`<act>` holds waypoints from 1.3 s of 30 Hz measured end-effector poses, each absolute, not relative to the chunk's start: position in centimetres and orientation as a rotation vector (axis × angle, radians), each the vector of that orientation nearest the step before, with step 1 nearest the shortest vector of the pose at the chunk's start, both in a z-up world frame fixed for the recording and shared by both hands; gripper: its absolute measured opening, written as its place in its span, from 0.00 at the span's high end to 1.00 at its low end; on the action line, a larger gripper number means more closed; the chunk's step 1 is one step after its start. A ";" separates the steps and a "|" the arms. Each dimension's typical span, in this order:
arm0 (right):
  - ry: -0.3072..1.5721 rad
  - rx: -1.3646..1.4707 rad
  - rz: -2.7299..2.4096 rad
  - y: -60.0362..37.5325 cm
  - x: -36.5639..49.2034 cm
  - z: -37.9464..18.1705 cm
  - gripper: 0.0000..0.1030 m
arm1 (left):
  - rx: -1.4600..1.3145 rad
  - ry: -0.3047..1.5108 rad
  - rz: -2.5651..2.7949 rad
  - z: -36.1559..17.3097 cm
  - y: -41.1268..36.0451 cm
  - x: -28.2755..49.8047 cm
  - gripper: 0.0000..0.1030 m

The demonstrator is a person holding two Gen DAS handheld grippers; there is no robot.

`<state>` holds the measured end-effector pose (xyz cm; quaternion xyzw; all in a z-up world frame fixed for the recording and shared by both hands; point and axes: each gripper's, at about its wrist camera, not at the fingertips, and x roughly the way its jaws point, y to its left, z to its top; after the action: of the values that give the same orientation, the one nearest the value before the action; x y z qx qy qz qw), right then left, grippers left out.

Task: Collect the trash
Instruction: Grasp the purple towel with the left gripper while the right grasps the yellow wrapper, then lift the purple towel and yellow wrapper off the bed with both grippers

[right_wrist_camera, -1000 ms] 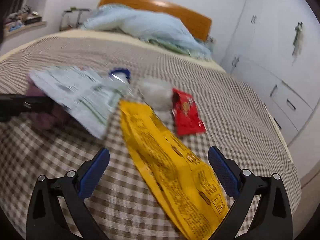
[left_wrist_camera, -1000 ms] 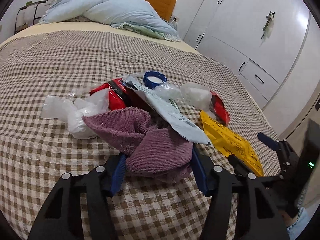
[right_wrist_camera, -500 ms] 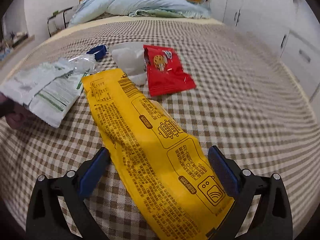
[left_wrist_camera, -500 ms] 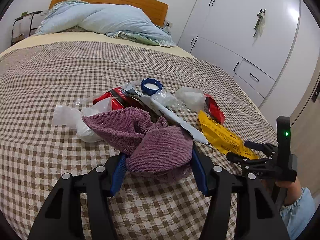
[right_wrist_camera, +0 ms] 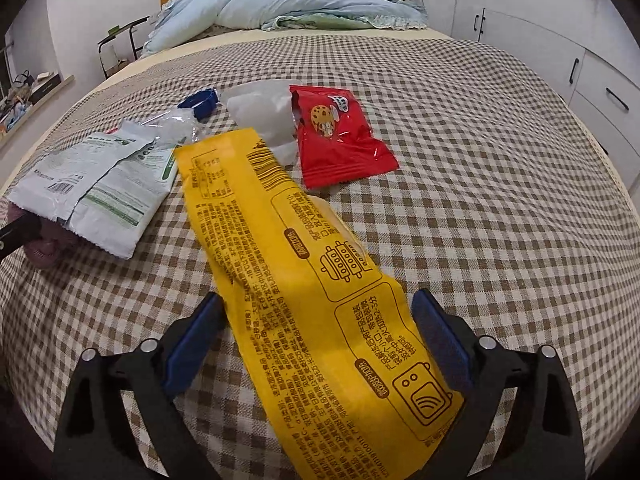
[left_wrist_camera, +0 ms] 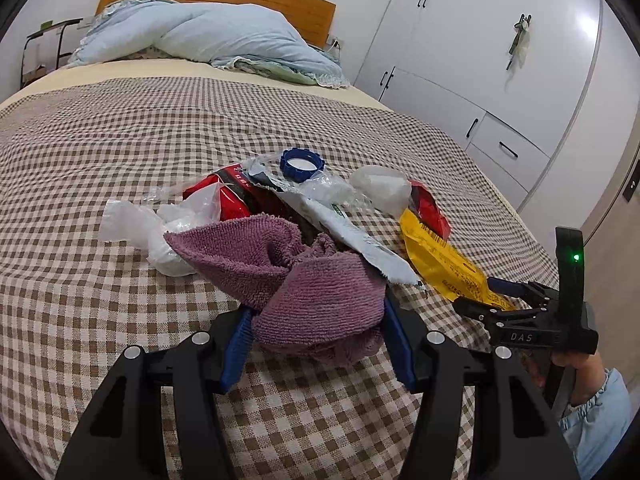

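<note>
Checked bedspread (right_wrist_camera: 480, 200). Only the left view shows the left gripper (left_wrist_camera: 316, 344) clamping a purple towel (left_wrist_camera: 312, 292). The right gripper (right_wrist_camera: 316, 344), jaws just narrowing, straddles the yellow wrapper (right_wrist_camera: 304, 280) without visible pressure.

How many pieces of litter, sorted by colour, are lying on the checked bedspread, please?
Red wrappers: 2, one by the yellow wrapper, one behind the purple cloth
Yellow wrapper: 1
White-and-green pouch: 1
Blue cap: 1
Clear or white plastic bags: 3
Total: 8
</note>
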<state>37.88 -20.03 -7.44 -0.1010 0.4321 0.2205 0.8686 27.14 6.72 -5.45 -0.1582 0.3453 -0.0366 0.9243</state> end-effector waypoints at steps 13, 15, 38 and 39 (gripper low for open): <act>0.815 -0.275 0.474 -18.9 33.8 -5.6 0.37 | -0.320 0.703 -0.085 -5.6 6.7 26.9 0.46; 0.779 -0.263 0.461 -19.3 33.3 -4.9 0.37 | -0.315 0.690 -0.080 -5.4 6.8 26.4 0.46; 0.615 -0.205 0.442 -20.8 29.2 -1.6 0.37 | -0.281 0.575 -0.040 -1.5 5.5 18.8 0.46; 0.611 -0.205 0.442 -20.9 28.9 -1.7 0.37 | -0.283 0.576 -0.040 -1.4 5.3 18.7 0.46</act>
<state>28.93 -20.91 -1.66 -0.0997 0.2978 0.2155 0.9246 18.74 5.29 -1.44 -0.1392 0.2832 -0.0197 0.9487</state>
